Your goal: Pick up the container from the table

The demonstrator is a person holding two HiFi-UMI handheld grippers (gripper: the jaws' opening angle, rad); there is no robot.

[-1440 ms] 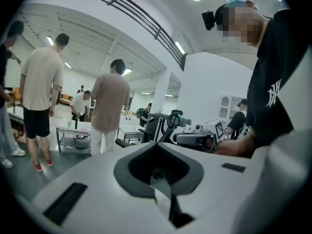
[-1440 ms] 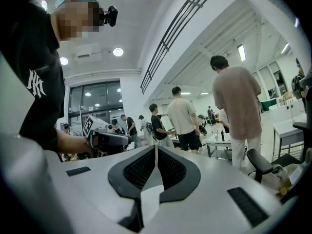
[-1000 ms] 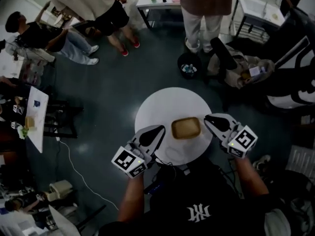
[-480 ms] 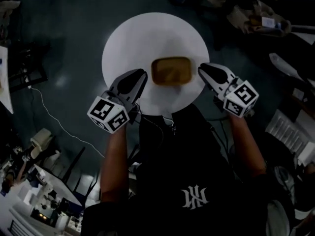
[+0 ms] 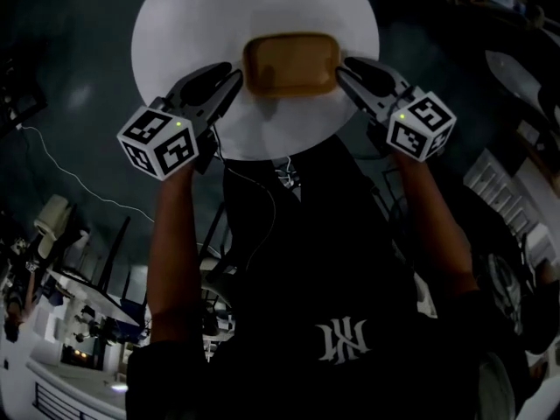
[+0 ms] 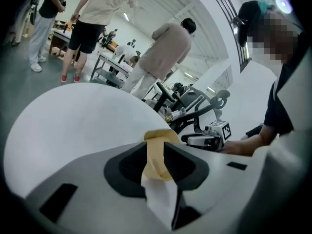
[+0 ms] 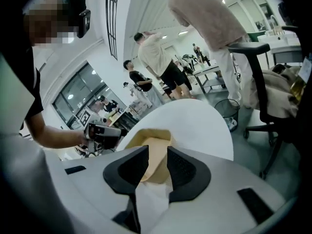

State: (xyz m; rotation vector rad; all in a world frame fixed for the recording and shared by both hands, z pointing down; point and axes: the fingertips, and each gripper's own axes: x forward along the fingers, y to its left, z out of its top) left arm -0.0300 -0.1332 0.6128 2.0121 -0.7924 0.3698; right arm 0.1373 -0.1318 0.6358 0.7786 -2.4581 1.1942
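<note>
A tan, shallow rectangular container (image 5: 291,62) lies on the round white table (image 5: 175,33). My left gripper (image 5: 231,79) is at its left end and my right gripper (image 5: 341,68) at its right end, both low over the table. In the left gripper view the left gripper (image 6: 155,155) has just been opening; the container's end (image 6: 158,136) shows in the gap, and the pads (image 6: 187,165) do not press on it. The right gripper (image 7: 157,165) is open too, with the container (image 7: 153,145) showing between its pads (image 7: 183,172).
The table's near edge is right behind both grippers, against my torso (image 5: 324,261). Beyond the table stand several people (image 6: 161,57), a black office chair (image 7: 258,77), a waste bin (image 7: 226,106) and desks. A cable (image 5: 61,169) runs over the dark floor.
Both grippers have dropped to the table and now flank the container's ends. The head view has tilted down, so the table has slid to the top of the picture.
</note>
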